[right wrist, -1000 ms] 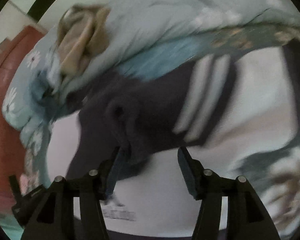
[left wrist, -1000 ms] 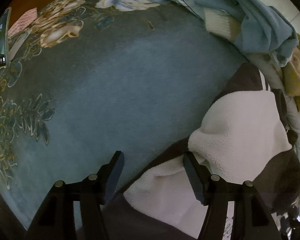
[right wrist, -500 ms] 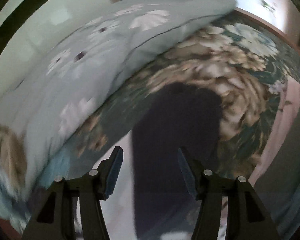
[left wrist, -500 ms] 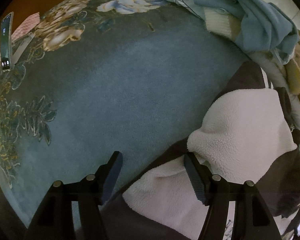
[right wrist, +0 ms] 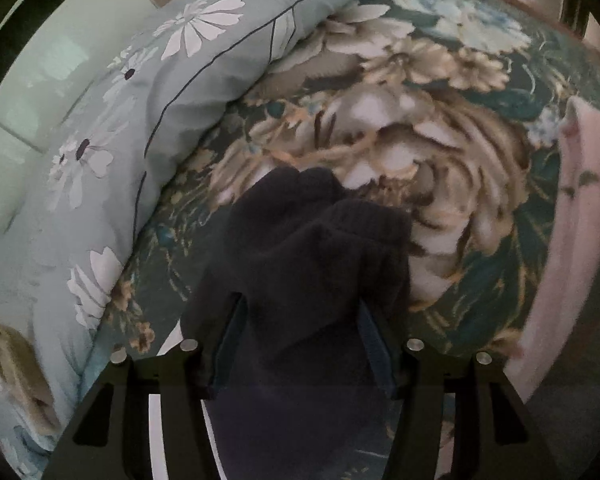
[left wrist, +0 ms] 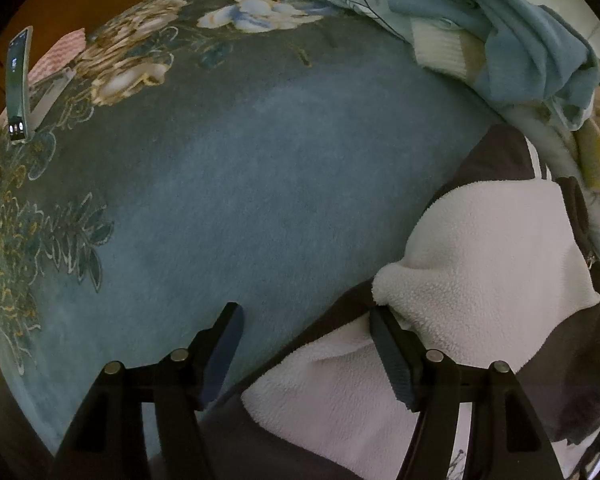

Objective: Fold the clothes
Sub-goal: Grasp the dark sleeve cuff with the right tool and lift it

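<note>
A dark garment with white fleece lining lies crumpled on the blue floral blanket at the right of the left wrist view. My left gripper is open and empty, its right finger touching the fleece edge. In the right wrist view a dark ribbed sleeve cuff of the garment lies between the fingers of my right gripper, which stands wide open around it. The cuff stretches forward over the floral blanket.
A pile of blue and cream clothes lies at the top right of the left wrist view. A phone stands at the left edge. A pale floral quilt lies left and pink fabric right in the right wrist view.
My right gripper has swung away from the clothes pile toward the open floral blanket, and the dark cuff now lies between its fingers. My left gripper has barely moved.
</note>
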Tool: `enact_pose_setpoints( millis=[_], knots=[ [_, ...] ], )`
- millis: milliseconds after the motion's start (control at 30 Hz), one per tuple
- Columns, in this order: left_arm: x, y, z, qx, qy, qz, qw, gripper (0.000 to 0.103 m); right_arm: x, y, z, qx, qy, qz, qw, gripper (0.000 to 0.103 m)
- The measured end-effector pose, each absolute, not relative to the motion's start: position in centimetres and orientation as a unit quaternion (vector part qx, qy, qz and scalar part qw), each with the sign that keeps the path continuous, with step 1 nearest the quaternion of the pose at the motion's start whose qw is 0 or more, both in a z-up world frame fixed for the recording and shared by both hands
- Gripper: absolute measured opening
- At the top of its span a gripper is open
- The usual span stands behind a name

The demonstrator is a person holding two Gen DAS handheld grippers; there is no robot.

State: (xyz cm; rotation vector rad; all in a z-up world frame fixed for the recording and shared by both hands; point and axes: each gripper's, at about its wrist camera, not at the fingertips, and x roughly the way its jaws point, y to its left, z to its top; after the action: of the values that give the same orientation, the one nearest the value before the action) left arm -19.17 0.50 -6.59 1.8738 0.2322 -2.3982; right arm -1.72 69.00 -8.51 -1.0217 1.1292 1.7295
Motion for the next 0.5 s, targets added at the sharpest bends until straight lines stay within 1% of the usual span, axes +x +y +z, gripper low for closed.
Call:
enact_pose_setpoints(
  millis=[33, 133, 200, 233, 300, 400, 500],
  knots=[
    [-19.2, 0.4, -6.5, 0.613, 0.076, -0.785, 0.045, 0.070, -1.6, 68.9, -8.5, -0.404, 0.449, 0.687, 0.405, 0.055],
    [-19.2, 0.2, -6.2, 0.614, 0.077, -0.785, 0.044, 0.070, -1.3, 69.0, -8.4, -0.396, 0.459, 0.685, 0.405, 0.044],
    [-19.3, 0.0, -6.0, 0.614, 0.077, -0.784, 0.043, 0.070, -1.4, 69.0, -8.1, -0.393, 0.462, 0.688, 0.399, 0.031],
    [-19.4, -0.1, -5.9, 0.614, 0.078, -0.784, 0.043, 0.070, -1.5, 68.9, -8.0, -0.394, 0.461, 0.690, 0.396, 0.027],
    [-19.6, -0.3, -5.7, 0.615, 0.080, -0.783, 0.042, 0.070, -2.0, 68.5, -7.6, -0.400, 0.450, 0.698, 0.388, 0.013],
    [-19.7, -0.7, -5.4, 0.616, 0.085, -0.782, 0.040, 0.070, -2.6, 67.7, -6.8, -0.397, 0.438, 0.712, 0.379, 0.009],
    [-19.9, -1.2, -5.1, 0.618, 0.092, -0.780, 0.037, 0.070, -3.5, 66.1, -4.8, -0.379, 0.428, 0.739, 0.355, 0.008]
  ],
)
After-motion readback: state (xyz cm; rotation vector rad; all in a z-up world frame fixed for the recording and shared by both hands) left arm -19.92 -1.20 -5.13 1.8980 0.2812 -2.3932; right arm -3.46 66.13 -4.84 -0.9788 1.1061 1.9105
